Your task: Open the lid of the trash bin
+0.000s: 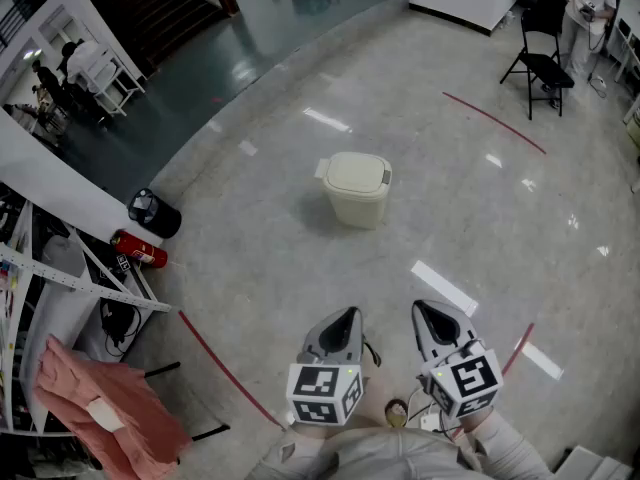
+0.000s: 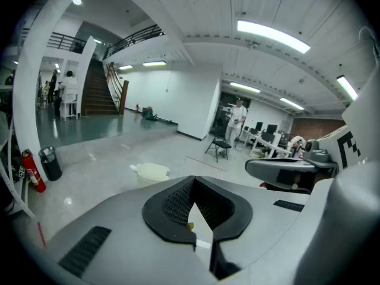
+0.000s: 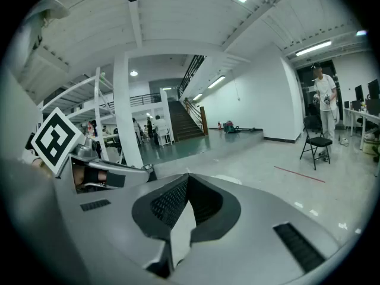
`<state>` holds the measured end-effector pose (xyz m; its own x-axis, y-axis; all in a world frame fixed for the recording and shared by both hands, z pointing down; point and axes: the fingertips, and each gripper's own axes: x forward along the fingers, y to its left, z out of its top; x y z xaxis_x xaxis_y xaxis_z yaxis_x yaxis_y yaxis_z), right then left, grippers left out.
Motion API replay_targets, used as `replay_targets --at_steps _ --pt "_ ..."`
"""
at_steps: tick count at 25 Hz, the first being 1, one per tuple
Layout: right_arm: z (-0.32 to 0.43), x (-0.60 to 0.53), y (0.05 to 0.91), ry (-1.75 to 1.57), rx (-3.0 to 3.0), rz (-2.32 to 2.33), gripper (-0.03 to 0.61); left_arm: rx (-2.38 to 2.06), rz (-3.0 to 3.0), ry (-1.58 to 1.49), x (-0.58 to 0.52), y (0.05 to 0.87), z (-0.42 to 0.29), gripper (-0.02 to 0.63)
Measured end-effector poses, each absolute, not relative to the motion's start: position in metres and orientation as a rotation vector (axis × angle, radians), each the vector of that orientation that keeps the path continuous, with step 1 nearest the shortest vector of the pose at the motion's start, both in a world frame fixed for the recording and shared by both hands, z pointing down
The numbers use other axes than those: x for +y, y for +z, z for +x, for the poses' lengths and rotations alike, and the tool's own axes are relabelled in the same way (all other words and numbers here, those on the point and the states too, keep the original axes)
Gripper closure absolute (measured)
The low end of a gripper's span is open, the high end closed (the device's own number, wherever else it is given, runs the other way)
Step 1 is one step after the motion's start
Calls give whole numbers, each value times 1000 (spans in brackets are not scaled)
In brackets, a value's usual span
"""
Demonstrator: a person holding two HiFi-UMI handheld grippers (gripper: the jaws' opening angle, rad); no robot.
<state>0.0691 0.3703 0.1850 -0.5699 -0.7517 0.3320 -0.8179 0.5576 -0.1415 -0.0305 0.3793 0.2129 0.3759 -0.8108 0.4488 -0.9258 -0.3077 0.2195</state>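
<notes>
A cream trash bin [image 1: 356,189] stands alone on the pale polished floor, and its lid lies flat and closed. It also shows small and far off in the left gripper view as the bin [image 2: 151,172]. Low in the head view, well short of the bin, my left gripper [image 1: 346,316] and right gripper [image 1: 426,311] are side by side and point toward it. Both are shut with nothing between the jaws. The left gripper [image 2: 193,186] and right gripper [image 3: 187,183] each show their jaw tips meeting. The right gripper's body [image 2: 285,171] appears at the right of the left gripper view.
A red fire extinguisher [image 1: 138,249] and a small black bin [image 1: 154,213] sit by a white pillar at the left. Metal racks with a pink cloth [image 1: 95,398] fill the lower left. A black folding chair [image 1: 540,68] and a person [image 1: 588,3] are far right. Red tape lines [image 1: 225,370] cross the floor.
</notes>
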Motion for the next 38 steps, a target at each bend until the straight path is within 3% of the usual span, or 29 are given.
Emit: replay_targets --at_steps 7,17,38 --pt "112 480 184 389 -2564 1337 580 -1449 2298 382 481 196 31 609" --pt "124 531 172 349 -2578 1293 580 -1454 2301 388 526 186 42 609" --pt "83 394 160 288 -2566 1295 579 -1417 2335 416 396 187 14 609"
